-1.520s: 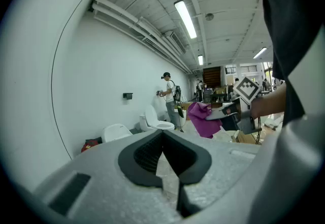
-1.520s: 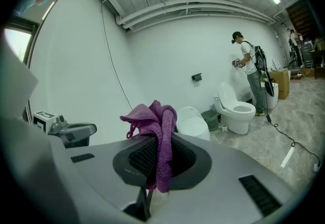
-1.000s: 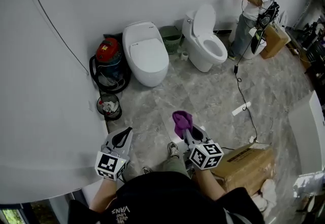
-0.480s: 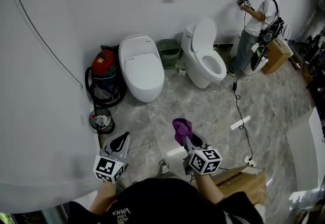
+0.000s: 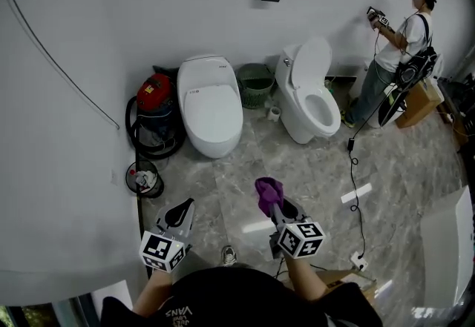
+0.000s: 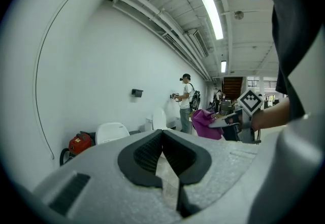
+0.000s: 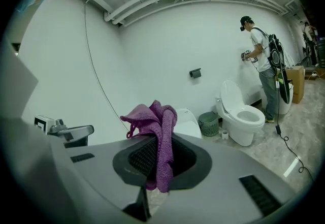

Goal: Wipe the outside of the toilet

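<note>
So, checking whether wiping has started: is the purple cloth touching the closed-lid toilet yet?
Apart. The head view shows bare floor between the purple cloth, held in the right gripper, and the closed-lid toilet.

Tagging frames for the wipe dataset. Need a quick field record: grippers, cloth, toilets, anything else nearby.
left hand-held gripper: jaws together, nothing between them
right hand-held gripper: shut on purple cloth, bunched above the jaws
closed-lid toilet: beside red vacuum
open-lid toilet: lid up, green basket between the two toilets
toilet contact: none, both grippers well apart from both toilets
person: standing beyond the open-lid toilet
</note>
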Tool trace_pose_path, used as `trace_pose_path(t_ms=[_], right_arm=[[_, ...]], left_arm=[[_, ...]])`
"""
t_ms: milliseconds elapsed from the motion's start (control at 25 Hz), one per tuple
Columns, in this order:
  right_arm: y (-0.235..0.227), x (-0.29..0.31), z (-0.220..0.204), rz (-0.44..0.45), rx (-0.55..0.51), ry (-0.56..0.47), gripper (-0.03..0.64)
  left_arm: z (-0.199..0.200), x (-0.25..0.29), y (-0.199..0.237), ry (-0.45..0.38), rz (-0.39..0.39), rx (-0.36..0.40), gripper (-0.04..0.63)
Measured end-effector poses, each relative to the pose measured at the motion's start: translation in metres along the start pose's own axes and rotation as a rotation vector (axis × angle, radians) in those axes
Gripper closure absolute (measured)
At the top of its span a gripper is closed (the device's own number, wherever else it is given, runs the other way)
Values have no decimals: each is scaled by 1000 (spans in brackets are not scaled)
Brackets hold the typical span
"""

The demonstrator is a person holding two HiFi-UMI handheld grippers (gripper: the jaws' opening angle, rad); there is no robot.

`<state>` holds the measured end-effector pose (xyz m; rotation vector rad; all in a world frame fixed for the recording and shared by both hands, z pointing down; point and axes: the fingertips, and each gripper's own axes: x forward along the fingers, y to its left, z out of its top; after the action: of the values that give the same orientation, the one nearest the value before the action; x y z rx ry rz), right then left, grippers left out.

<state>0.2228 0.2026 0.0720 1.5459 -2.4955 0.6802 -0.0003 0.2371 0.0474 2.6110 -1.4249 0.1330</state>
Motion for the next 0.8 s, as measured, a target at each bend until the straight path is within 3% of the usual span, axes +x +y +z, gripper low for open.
trace_pose_path(t_ms=[240,400,800], right_arm=[[9,46,4,1,36,19,577],[24,80,11,-36,50,2,577],[98,174,30,-88,45,-32,577]], left_arm=[[2,20,47,29,12,-23,594],[9,29,86,28,-30,-14,594],[20,32,204,18,-99,-30,594]])
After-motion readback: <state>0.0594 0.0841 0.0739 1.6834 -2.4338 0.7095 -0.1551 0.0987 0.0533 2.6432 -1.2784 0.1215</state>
